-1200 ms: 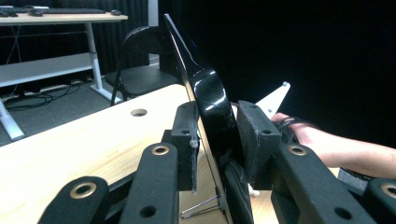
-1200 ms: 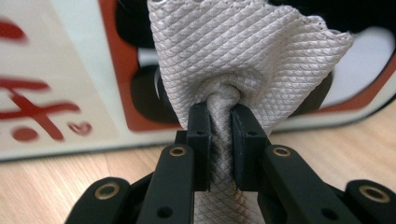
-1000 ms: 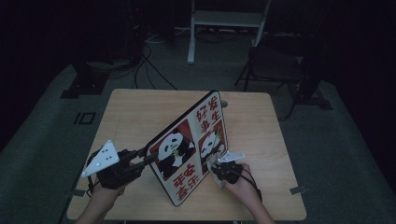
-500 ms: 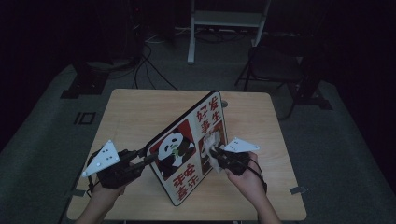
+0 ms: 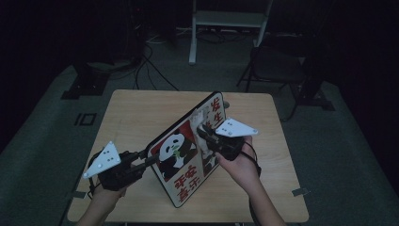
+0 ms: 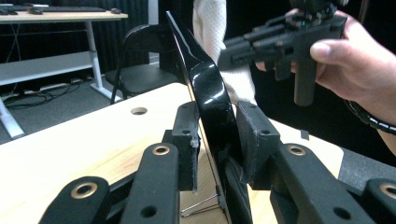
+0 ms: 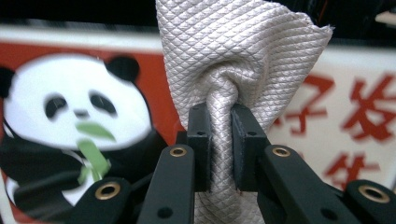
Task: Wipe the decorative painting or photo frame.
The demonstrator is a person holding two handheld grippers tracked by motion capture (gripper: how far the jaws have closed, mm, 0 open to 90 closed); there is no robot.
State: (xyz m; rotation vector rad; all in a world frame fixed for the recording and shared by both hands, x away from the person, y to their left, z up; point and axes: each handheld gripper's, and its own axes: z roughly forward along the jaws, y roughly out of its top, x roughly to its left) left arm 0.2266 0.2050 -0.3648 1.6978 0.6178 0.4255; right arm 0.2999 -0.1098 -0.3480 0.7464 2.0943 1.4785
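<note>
Left gripper (image 6: 219, 144) is clamped on the edge of the panda picture frame (image 5: 181, 155), propping it up off the wooden table (image 5: 136, 117) so its front faces the other hand. Right gripper (image 7: 220, 140) pinches a bunched white waffle-weave cloth (image 7: 233, 56), pressed against the glass just ahead of its jaws, looks like for wiping.

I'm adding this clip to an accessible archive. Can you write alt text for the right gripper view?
The right gripper has its two black jaws shut on a bunched white quilted cloth, held up close in front of a panda picture board. The board shows a cartoon panda on red at the left and red Chinese characters on white at the right.
</note>
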